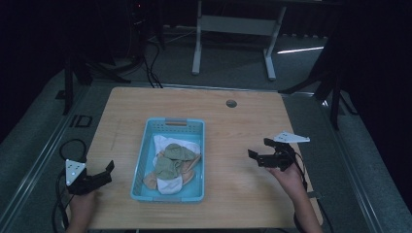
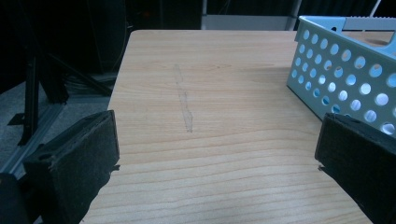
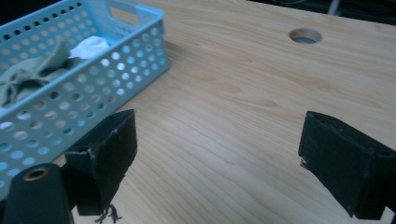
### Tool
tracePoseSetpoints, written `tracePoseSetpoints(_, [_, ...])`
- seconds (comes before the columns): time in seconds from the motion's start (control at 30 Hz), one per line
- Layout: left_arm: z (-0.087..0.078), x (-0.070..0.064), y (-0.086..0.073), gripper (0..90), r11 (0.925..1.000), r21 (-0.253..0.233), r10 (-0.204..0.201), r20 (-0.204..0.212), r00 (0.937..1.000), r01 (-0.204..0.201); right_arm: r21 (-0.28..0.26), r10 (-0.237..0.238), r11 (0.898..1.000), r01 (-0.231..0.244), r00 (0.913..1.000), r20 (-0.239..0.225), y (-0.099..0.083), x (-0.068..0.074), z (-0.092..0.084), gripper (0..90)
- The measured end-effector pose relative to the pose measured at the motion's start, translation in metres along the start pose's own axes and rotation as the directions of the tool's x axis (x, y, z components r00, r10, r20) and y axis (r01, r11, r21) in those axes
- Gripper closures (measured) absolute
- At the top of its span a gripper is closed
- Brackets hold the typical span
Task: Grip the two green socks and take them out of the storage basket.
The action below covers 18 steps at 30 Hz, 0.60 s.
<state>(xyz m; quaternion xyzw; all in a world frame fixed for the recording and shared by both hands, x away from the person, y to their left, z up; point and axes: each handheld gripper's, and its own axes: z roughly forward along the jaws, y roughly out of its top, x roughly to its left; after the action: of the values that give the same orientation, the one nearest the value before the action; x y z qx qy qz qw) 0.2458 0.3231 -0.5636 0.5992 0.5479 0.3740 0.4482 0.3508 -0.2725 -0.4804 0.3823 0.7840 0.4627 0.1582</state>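
I look down on a wooden counter [image 1: 233, 131] with a light blue perforated basket [image 1: 197, 145] at its middle. Inside the basket lies a heap of cloths [image 1: 174, 165], green, white and peach. My left gripper [image 1: 99, 175] sits at the counter's near left edge, well apart from the basket, its fingers [image 2: 79, 163] spread wide with nothing between them. My right gripper [image 1: 260, 153] hovers to the right of the basket, fingers [image 3: 105, 158] also wide and empty. A round hole [image 1: 231, 103] marks the counter's far side.
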Motion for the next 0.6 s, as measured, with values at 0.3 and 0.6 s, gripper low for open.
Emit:
tracePoseSetpoints(0.3, [0.000, 0.000, 0.000, 0.0, 1.0000, 0.000, 0.000, 0.002, 1.0000, 0.000, 0.003, -0.050, 0.999, 0.051, 0.9974, -0.052, 0.018, 0.015, 0.005, 12.9])
tracePoseSetpoints(0.6, [0.000, 0.000, 0.000, 0.0, 1.0000, 0.000, -0.002, 0.004, 1.0000, 0.002, -0.004, -0.087, 0.996, 0.087, 0.9907, -0.105, 0.035, 0.030, 0.016, 12.9])
